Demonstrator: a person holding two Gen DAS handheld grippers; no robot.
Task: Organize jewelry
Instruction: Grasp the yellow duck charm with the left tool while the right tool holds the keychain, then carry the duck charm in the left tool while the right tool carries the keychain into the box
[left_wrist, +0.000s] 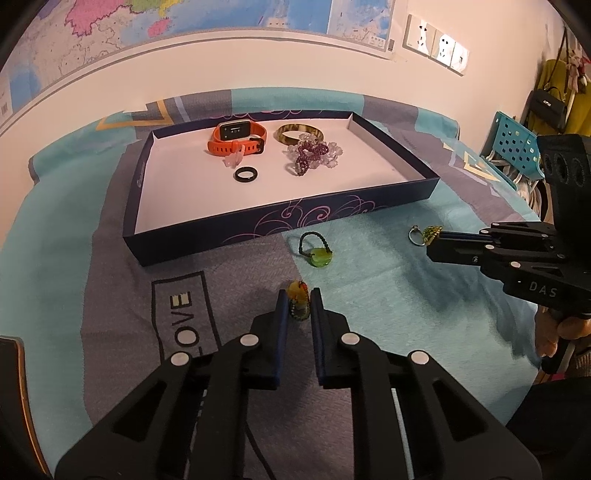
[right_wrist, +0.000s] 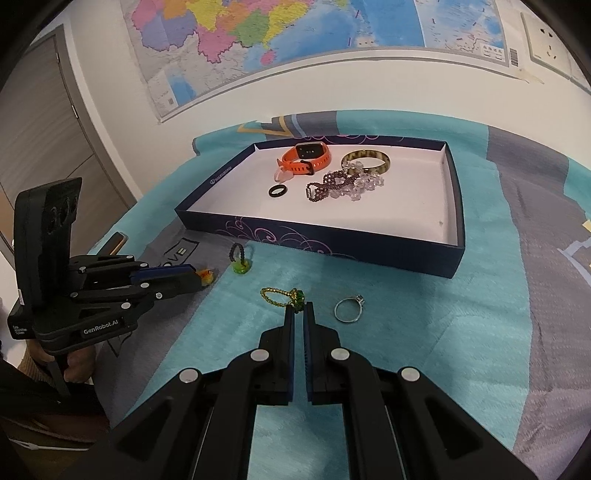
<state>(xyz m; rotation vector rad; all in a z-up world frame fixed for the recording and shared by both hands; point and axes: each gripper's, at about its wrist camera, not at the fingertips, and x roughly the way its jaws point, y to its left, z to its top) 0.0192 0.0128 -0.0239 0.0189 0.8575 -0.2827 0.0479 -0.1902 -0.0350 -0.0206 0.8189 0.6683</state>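
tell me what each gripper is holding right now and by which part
Left gripper pinches the yellow-orange beaded charm by its lower end. Right gripper grips the gold bead ring at its green stone.

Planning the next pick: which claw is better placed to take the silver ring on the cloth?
Right. The silver ring lies just beside the right claw, which pinches the green beaded ring; the left claw, gripping the yellow charm, is farther off.

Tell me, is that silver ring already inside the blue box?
No, the silver ring lies on the teal blanket outside the box, just right of the right gripper.
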